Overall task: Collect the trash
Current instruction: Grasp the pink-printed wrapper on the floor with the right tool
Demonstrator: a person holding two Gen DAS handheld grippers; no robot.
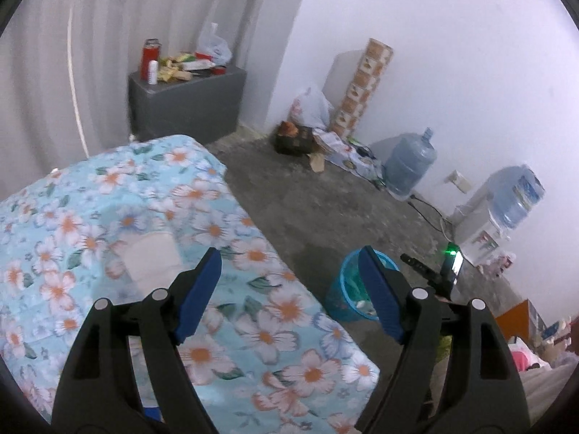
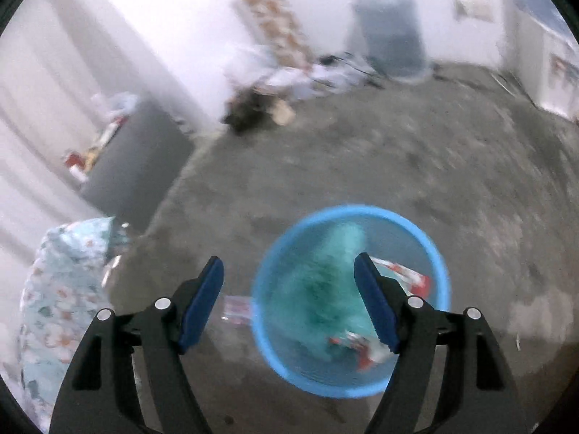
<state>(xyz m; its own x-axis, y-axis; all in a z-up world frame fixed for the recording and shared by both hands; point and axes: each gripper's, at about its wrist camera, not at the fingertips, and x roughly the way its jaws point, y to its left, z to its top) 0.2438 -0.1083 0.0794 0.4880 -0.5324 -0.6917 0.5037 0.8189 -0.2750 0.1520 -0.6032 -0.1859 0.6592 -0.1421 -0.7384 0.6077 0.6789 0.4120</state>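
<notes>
Below, blue trash basket [image 2: 353, 213] under released right tongs [image 2: 287, 271], left tongs [image 1: 289, 260] released, empty.

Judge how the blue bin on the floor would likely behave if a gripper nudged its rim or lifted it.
The blue bin looks like thin mesh plastic, so probably light and slightly flexible. It holds only a few wrappers, so a rim nudge may well slide or tip it on the bare floor. Its round rim should offer an easy pinch point.
</notes>
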